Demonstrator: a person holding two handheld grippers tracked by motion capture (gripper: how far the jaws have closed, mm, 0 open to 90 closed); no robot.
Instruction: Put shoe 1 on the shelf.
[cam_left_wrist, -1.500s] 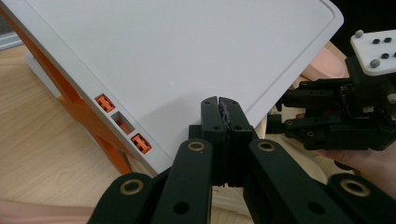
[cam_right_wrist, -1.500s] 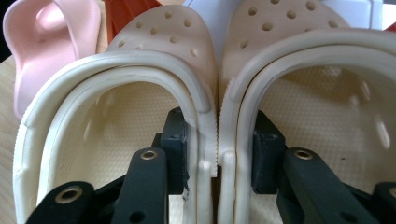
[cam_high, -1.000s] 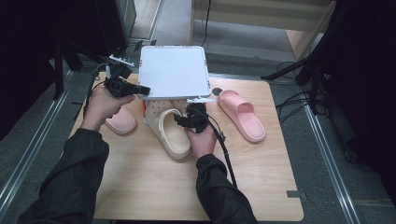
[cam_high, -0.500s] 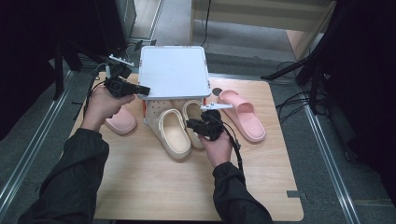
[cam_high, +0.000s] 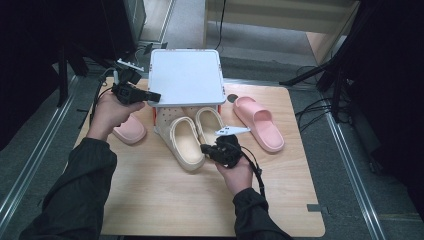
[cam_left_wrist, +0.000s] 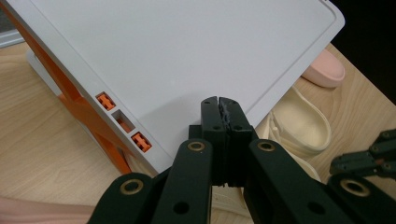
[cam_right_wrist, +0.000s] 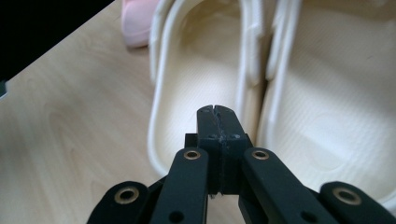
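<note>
Here, right gripper (cam_high: 206, 148) jaws just closed, empty, beside cream clogs (cam_high: 186, 142).

Dark sleeves (cam_high: 75, 195), black brass-riveted grippers (cam_high: 206, 148)

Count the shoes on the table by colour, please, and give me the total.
Cream clogs: 2, one and another, side by side, toes under the white rack.
Pink slides: 2, one right of the rack, one near the left hand.
Total: 4
</note>
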